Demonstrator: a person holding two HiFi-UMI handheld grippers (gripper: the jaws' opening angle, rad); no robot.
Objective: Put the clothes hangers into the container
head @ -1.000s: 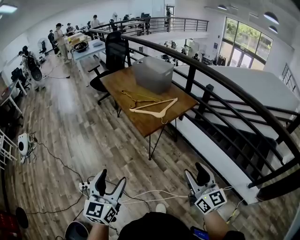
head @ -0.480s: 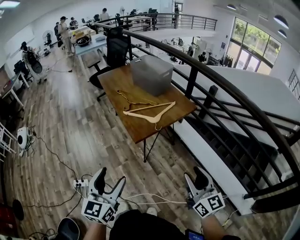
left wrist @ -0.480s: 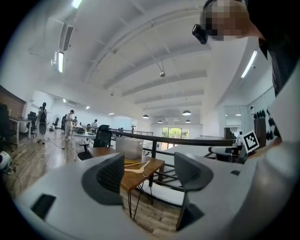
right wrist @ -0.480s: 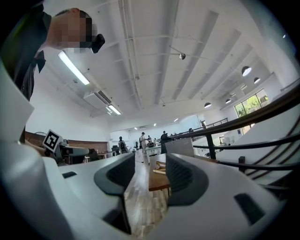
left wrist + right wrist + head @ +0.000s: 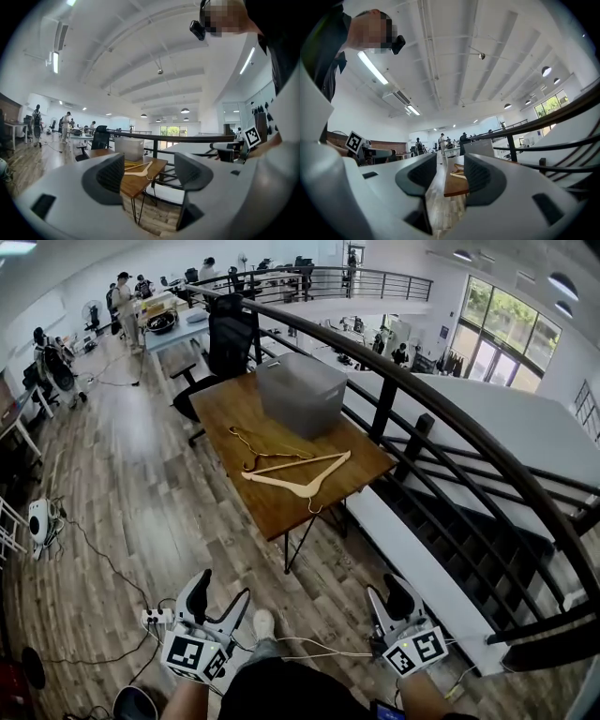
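Note:
A light wooden hanger [image 5: 298, 474] lies across the middle of the brown table [image 5: 281, 507], with a thin brass-coloured hanger [image 5: 262, 448] just behind it. A grey container [image 5: 302, 393] stands at the table's far end. Both grippers are held low over the floor, well short of the table. My left gripper [image 5: 223, 589] is open and empty; between its jaws the wooden hanger [image 5: 137, 170] and the container [image 5: 130, 148] show far ahead. My right gripper [image 5: 386, 592] is open too. Its jaws have just been closing, with nothing between them; the table edge [image 5: 456, 186] shows beyond them.
A black curved railing [image 5: 441, 413] runs along the table's right side, with stairs below it. A black office chair [image 5: 230, 338] stands behind the table. White cables and a power strip [image 5: 155, 617] lie on the wood floor by my feet. People stand at far desks.
The table has come nearer in the head view. Both grippers have travelled forward with the person and stay low and apart.

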